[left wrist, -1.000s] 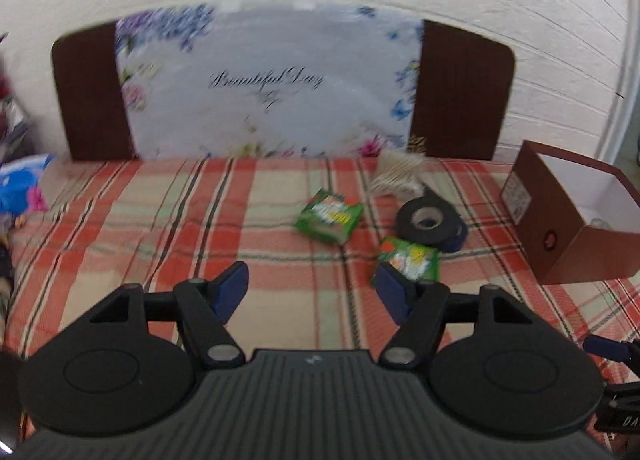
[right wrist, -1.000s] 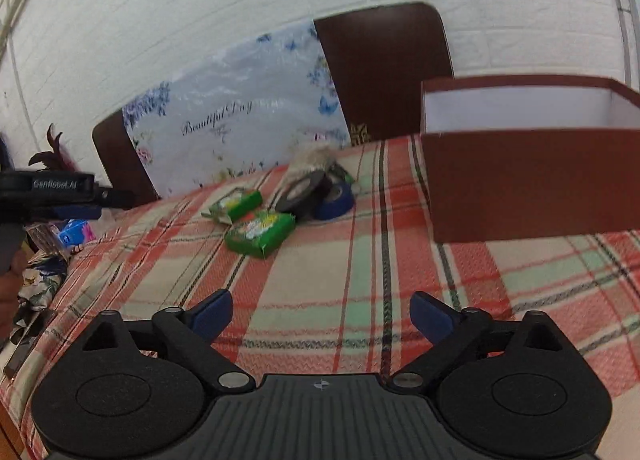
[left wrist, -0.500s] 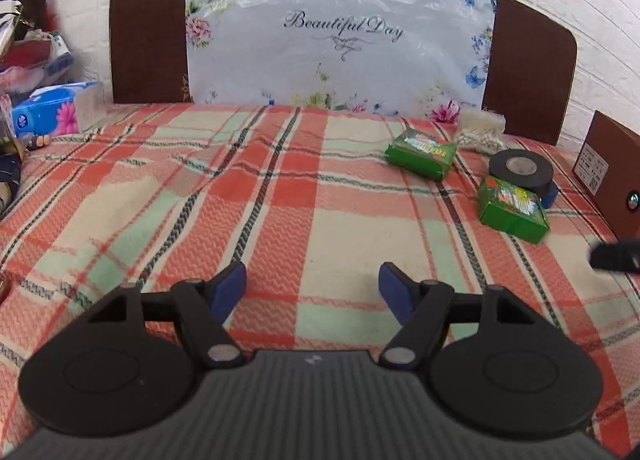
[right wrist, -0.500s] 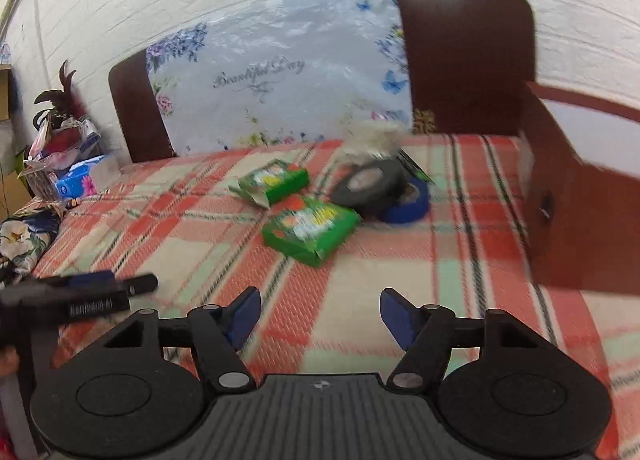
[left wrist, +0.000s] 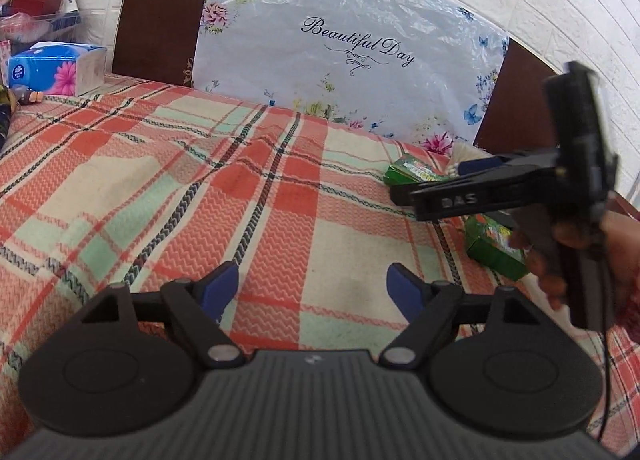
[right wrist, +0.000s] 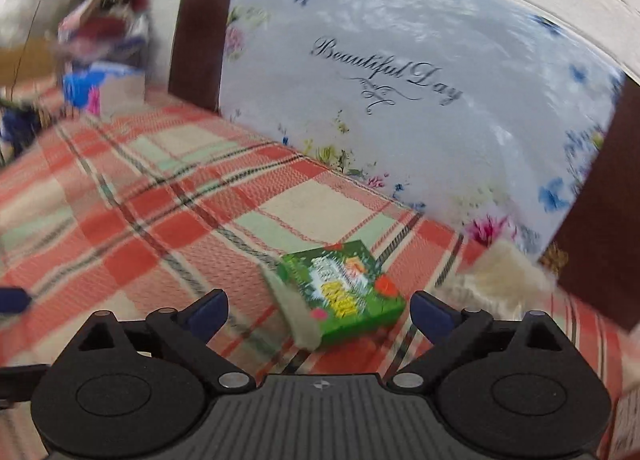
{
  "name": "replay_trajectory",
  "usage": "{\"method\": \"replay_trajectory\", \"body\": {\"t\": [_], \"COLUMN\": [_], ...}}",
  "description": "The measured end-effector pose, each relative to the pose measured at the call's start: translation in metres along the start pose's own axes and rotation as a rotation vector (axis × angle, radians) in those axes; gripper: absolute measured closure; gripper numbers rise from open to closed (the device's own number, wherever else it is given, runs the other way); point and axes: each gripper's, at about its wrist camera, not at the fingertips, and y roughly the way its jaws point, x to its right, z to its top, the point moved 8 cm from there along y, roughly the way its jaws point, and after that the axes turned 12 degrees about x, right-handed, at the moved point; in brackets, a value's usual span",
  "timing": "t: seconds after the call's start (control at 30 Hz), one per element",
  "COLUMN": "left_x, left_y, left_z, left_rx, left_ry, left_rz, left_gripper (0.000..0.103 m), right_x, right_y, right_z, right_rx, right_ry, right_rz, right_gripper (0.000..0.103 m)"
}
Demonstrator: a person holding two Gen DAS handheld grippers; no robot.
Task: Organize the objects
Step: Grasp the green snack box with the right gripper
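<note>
A green packet [right wrist: 344, 292] is seen low in the centre of the right wrist view, lying flat on the plaid cloth [right wrist: 160, 220] just ahead of the right gripper [right wrist: 318, 306], between its widely spread fingers and a little right of their midline. Its long axis is set diagonally, from upper left to lower right of the frame, so a slight turn is judged necessary before closing. A second packet [left wrist: 494, 246] is seen at the right of the left wrist view, partly hidden. The left gripper [left wrist: 314, 286] is held wide and empty over bare cloth, well apart from both; the right is judged nearer.
</note>
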Motion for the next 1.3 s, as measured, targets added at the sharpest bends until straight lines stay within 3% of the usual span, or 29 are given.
{"method": "replay_trajectory", "body": {"t": [0.13, 0.17, 0.23, 0.4, 0.47, 0.67, 0.8, 0.9, 0.93, 1.03, 1.17, 1.3], "left_x": [-0.003, -0.003, -0.004, -0.005, -0.005, -0.002, 0.002, 0.018, 0.028, 0.065, 0.127, 0.177], "left_y": [0.001, 0.001, 0.002, 0.002, 0.002, 0.002, 0.004, 0.006, 0.003, -0.013, -0.030, -0.043], "left_z": [0.001, 0.001, 0.002, 0.003, 0.003, 0.003, 0.001, -0.001, 0.000, 0.004, 0.002, -0.013], "left_rx": [0.002, 0.003, 0.006, 0.010, 0.010, 0.002, -0.021, -0.073, -0.089, -0.134, -0.278, -0.426], "left_ry": [-0.029, -0.034, -0.040, -0.051, -0.047, -0.017, 0.028, 0.122, 0.116, 0.077, 0.046, 0.069], "left_rz": [-0.017, -0.018, -0.022, -0.026, -0.025, -0.018, -0.011, 0.016, -0.012, -0.109, -0.264, -0.342], "left_gripper": [0.018, 0.018, 0.018, 0.018, 0.018, 0.017, 0.014, 0.015, 0.016, 0.016, 0.017, 0.016], "right_x": [0.008, 0.011, 0.012, -0.024, -0.026, -0.007, 0.013, 0.021, 0.022, 0.015, 0.010, 0.017], "right_y": [0.024, 0.025, 0.020, -0.015, -0.041, -0.147, -0.203, -0.224, -0.227, -0.238, -0.252, -0.265], "right_z": [-0.005, -0.006, -0.004, -0.005, -0.005, -0.032, -0.078, -0.112, -0.121, -0.135, -0.138, -0.144], "right_rx": [-0.065, -0.074, -0.086, -0.069, -0.038, 0.022, -0.034, -0.090, -0.113, -0.109, -0.085, -0.064], "right_ry": [0.038, 0.086, 0.164, 0.070, 0.092, 0.238, 0.336, 0.400, 0.415, 0.446, 0.437, 0.442], "right_rz": [0.078, 0.103, 0.135, 0.151, 0.136, 0.030, -0.125, -0.220, -0.235, -0.238, -0.239, -0.213], "right_gripper": [0.015, 0.038, 0.039, 0.039, 0.039, 0.038, 0.036, 0.024, 0.014, 0.014, 0.014, 0.013]}}
